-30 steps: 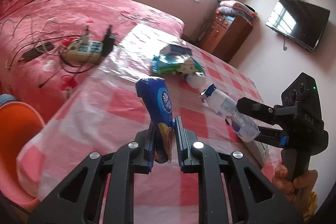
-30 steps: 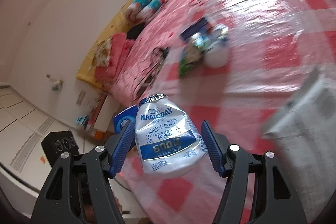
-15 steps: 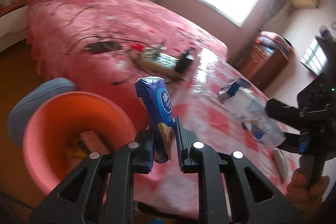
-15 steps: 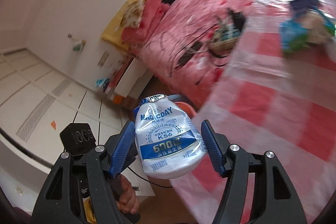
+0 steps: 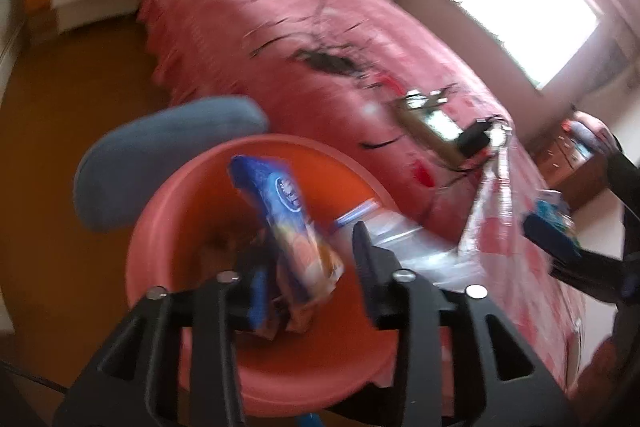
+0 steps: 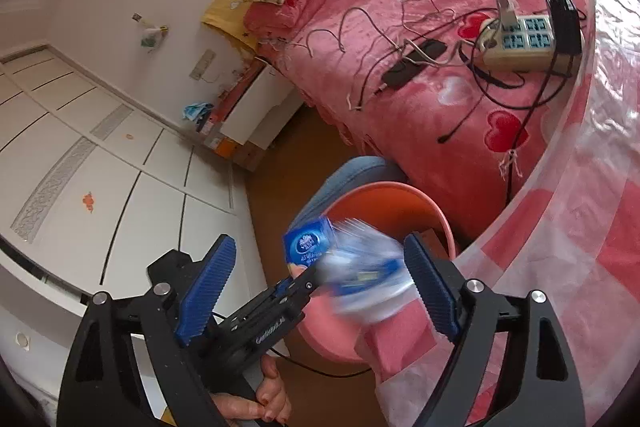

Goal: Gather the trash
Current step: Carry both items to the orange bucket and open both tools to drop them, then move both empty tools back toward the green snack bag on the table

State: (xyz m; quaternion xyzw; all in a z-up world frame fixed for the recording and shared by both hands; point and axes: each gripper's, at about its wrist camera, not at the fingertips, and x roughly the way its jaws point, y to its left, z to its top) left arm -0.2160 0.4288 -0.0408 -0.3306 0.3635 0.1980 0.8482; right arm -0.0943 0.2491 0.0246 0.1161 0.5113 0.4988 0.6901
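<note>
Both grippers hang over the orange bin [image 5: 160, 227], which also shows in the right wrist view [image 6: 384, 199]. My left gripper [image 5: 308, 279] is open; the blue snack packet [image 5: 280, 211] sits loose between its jaws, tilted, over the bin. My right gripper [image 6: 320, 287] is open wide; the white and blue drink pouch [image 6: 360, 279] is a blur between its jaws, free of them and falling. The pouch shows in the left wrist view [image 5: 400, 239] over the bin's rim. The packet shows in the right wrist view [image 6: 308, 247].
A blue cushioned stool [image 5: 160, 155] stands behind the bin. The pink bed [image 6: 420, 27] carries a power strip [image 6: 524, 43] and cables. The table's pink checked cloth [image 6: 592, 227] hangs beside the bin. White wardrobes [image 6: 100, 167] stand to the left.
Both grippers swung from the table to above the bin. Both jaws opened. The pouch has left my right gripper and the packet has come loose in my left.
</note>
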